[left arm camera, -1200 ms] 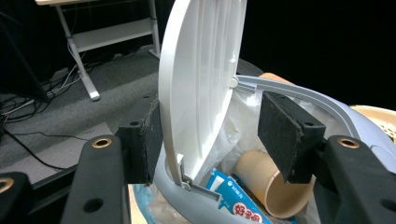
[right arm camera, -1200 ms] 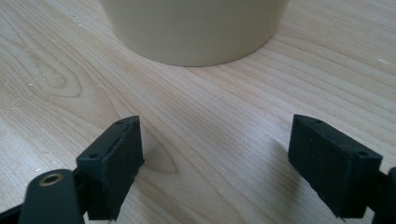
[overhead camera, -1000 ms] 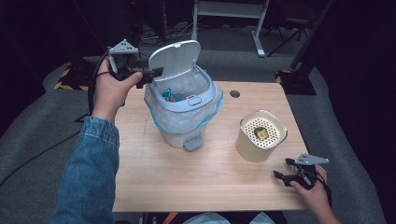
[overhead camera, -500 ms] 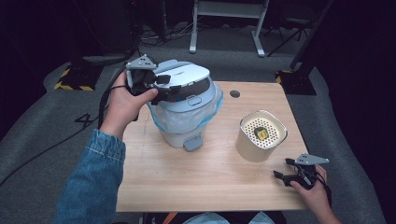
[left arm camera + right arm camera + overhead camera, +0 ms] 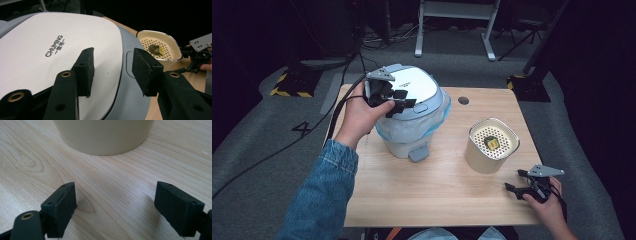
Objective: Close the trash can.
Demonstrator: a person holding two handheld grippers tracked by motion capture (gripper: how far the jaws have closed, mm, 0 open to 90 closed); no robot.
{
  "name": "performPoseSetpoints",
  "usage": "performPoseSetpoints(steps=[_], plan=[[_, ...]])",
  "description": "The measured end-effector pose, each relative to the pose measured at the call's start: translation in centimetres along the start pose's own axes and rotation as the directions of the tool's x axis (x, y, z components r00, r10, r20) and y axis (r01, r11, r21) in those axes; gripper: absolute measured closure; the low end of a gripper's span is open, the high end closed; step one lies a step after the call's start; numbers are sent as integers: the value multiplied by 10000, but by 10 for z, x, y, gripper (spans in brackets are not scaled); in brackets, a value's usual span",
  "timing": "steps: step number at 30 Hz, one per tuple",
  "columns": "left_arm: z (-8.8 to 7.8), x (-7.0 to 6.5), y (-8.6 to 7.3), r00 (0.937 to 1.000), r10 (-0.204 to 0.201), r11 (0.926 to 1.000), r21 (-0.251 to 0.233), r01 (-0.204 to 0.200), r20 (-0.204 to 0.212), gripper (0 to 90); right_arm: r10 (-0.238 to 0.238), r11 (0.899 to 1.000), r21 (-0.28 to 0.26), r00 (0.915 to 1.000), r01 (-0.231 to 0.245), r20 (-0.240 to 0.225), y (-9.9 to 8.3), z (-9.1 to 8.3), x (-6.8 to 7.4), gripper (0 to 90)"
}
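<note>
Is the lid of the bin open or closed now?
Closed: the lid lies flat over the bin, with no gap visible.

Bin (image 5: pixel 412 117) left of canister (image 5: pixel 491 145) on table (image 5: pixel 437 195)

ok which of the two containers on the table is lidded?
The white pedal bin with the plastic liner, under the left claw: its lid is down. The cream canister at the right is open-topped, a perforated insert showing.
</note>
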State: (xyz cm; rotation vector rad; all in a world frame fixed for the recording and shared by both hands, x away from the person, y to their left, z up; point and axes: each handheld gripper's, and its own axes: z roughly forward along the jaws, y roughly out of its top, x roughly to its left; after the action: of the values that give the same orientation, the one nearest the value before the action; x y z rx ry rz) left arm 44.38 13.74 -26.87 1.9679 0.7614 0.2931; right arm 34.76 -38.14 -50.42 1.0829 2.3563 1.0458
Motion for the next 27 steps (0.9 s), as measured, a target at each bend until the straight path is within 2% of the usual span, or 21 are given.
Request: performPoseSetpoints(steps=[4,6,8,13,15,16,17,18,20,22,25,26,27], plan=[[2,0,1,9988,342,9994,41,-341,-350,577,1,10000,1,10000,-1,1,0,0,0,179],[3,-2,2,9952,612,9981,165,-601,-770,601,0,10000,0,10000,0,0,0,0,0,179],[5,-4,2,9927,749,9970,241,-730,-943,618,0,10000,2,10000,0,0,0,0,0,179],[7,-3,3,9935,707,9973,257,-686,-894,653,-2,10000,-1,10000,2,1,0,0,0,179],[7,-4,4,9916,772,9965,392,-735,-1041,667,0,10000,1,10000,0,1,0,0,0,179],[9,-6,3,9871,983,9944,524,-923,-1263,706,1,10000,7,10000,-1,9,0,0,0,179],[10,-7,4,9847,1094,9930,598,-1021,-1359,708,5,10000,4,10000,-5,3,0,0,0,179],[10,-9,5,9837,1141,9922,659,-1058,-1389,710,2,10000,1,10000,-2,0,0,0,0,179],[12,-9,4,9853,1240,9917,497,-1188,-1172,708,0,10000,6,10000,0,10,0,0,0,179],[13,-8,3,9888,1104,9937,303,-1079,-1005,662,2,10000,3,10000,-2,0,0,0,0,179],[13,-9,3,9928,894,9958,268,-875,-795,451,1,10000,2,10000,-1,-1,0,0,0,179],[11,-10,3,9947,776,9967,273,-759,-673,424,2,10000,1,10000,-2,1,0,0,0,179],[9,-10,3,9950,836,9964,187,-827,-546,421,4,10000,-2,10000,-4,-4,0,0,0,179]])
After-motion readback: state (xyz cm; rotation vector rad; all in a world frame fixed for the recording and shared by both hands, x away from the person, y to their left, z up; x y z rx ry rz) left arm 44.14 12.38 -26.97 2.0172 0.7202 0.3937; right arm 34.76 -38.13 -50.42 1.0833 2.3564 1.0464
